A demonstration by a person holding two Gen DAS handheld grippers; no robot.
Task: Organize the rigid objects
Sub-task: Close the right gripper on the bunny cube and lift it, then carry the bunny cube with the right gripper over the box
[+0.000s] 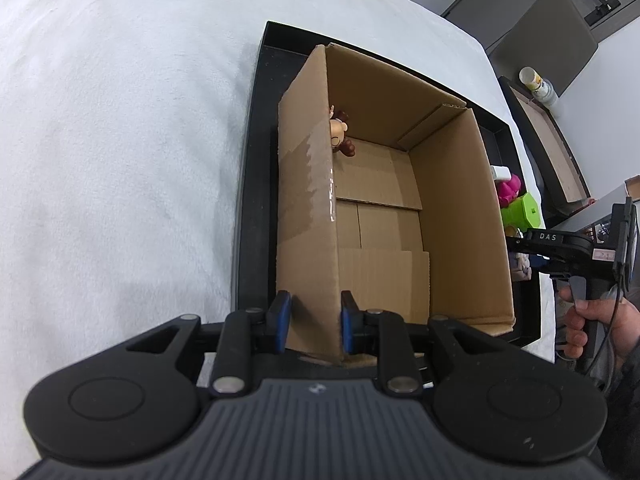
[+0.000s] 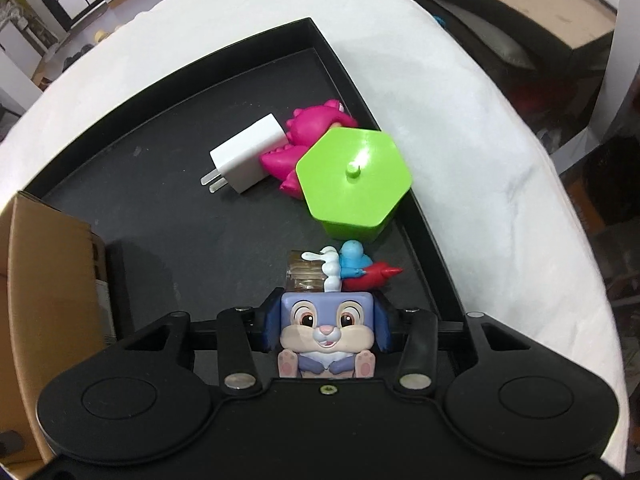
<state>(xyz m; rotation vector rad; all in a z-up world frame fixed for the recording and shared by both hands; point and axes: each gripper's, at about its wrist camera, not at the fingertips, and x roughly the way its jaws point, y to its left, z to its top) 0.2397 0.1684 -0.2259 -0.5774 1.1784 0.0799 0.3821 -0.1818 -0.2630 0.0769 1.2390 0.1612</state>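
My left gripper is shut on the near left wall of an open cardboard box that stands in a black tray. A small brown figure lies in the box's far left corner. In the right wrist view my right gripper is shut on a purple square-headed bunny figure, its blue pads pressing both sides of the head. Just beyond the bunny lie a clear amber block with a white swirl and a blue and red bird toy.
Farther along the tray floor sit a green hexagonal container, a pink dinosaur and a white plug adapter. The cardboard box rises at the left. A hand grips the right handle. White cloth surrounds the tray.
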